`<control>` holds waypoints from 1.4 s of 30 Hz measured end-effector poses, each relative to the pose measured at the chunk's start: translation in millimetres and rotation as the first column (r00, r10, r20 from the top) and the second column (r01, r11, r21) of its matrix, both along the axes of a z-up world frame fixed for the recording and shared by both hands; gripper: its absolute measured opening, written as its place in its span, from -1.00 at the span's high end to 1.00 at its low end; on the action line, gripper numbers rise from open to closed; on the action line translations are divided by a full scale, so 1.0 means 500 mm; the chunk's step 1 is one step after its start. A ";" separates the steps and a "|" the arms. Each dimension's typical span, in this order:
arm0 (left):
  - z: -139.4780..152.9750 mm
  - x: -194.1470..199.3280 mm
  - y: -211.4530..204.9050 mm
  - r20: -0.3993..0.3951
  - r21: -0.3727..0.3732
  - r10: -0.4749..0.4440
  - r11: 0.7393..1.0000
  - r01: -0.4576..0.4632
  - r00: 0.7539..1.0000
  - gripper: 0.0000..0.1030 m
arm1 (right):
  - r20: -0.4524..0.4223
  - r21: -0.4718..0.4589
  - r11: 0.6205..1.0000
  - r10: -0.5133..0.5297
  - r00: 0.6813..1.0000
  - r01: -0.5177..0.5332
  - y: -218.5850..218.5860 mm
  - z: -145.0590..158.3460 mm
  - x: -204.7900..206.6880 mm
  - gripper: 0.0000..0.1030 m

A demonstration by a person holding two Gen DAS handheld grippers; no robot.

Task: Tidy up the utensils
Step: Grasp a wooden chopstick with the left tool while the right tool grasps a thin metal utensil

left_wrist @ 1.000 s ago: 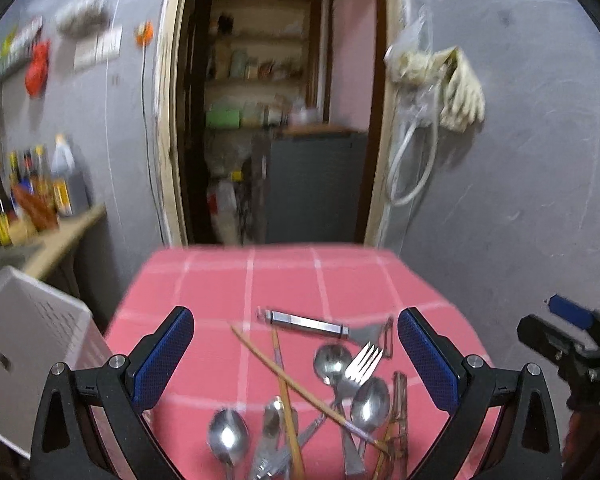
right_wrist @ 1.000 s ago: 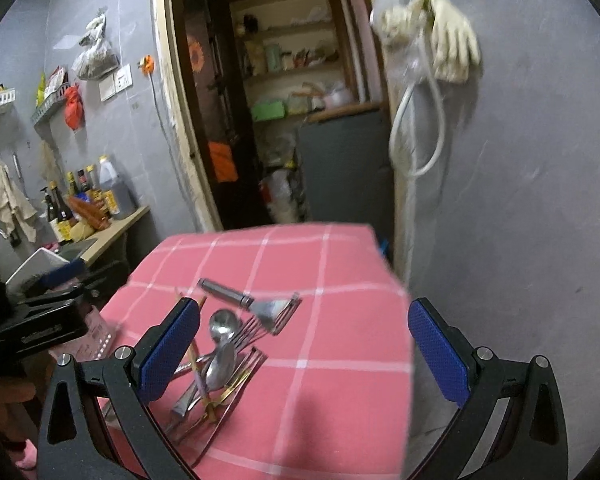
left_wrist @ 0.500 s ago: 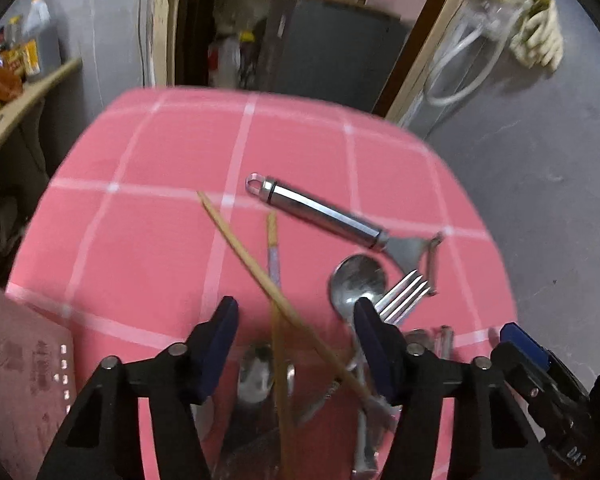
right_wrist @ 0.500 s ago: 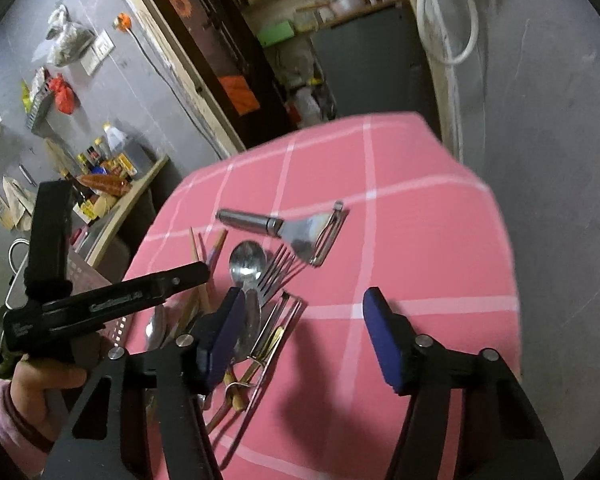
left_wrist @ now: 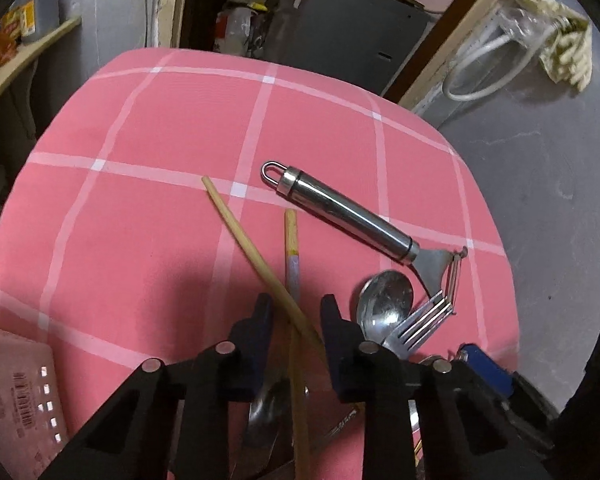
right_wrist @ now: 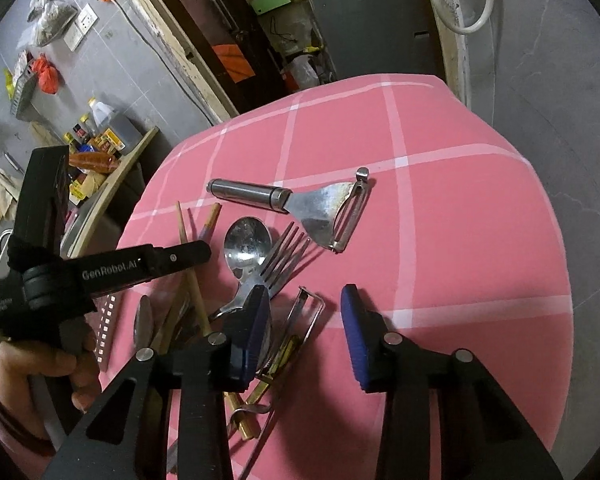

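The left gripper (left_wrist: 296,312) straddled the crossed chopsticks (left_wrist: 256,252), jaws closing with both sticks between them and no pad contact visible. The sticks ran lengthwise away from it across the table (left_wrist: 140,208). The right gripper (right_wrist: 304,320), also closing, held nothing; tongs (right_wrist: 300,320) lay between its jaws. The peeler (left_wrist: 348,220) lay farther off.

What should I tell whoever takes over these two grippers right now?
Left hand-held gripper: jaws closing around a wooden chopstick, pads not yet pressing on it.
Right hand-held gripper: jaws closing over the thin metal tongs, not gripping yet.
The peeler, spoon, fork and second chopstick lie in a loose heap on the pink tablecloth.
Done: nothing sorted.
Left: every utensil.
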State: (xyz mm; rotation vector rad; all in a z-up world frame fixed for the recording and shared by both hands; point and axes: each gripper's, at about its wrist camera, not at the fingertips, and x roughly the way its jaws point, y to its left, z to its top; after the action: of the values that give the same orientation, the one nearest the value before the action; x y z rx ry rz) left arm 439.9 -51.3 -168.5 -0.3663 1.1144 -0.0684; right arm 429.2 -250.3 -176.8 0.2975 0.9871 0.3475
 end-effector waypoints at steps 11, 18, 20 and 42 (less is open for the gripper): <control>0.000 0.004 -0.009 -0.001 0.022 -0.067 0.997 0.067 0.998 0.64 | 0.037 -0.037 0.999 -0.010 0.999 0.011 -0.003 0.002 -0.016 0.46; 0.001 0.023 -0.007 -0.118 -0.041 -0.087 0.996 0.083 0.989 0.86 | -0.062 0.050 0.997 -0.061 0.996 0.064 -0.024 0.013 -0.019 0.72; 0.003 0.007 -0.002 -0.103 -0.093 -0.090 0.992 0.080 0.991 0.86 | -0.066 0.082 0.994 -0.074 0.995 0.079 -0.035 0.014 -0.032 0.73; 0.290 -0.212 0.099 0.426 -0.202 -0.059 0.967 0.158 0.903 0.86 | 0.306 0.081 0.992 -0.121 0.944 0.101 -0.043 0.301 -0.241 0.77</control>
State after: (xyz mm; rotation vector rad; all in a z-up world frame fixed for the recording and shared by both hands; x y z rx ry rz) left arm 334.0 -1.8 -23.5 -0.4723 0.6998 -0.3642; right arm 308.6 -271.9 -26.4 0.3441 0.6466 0.3124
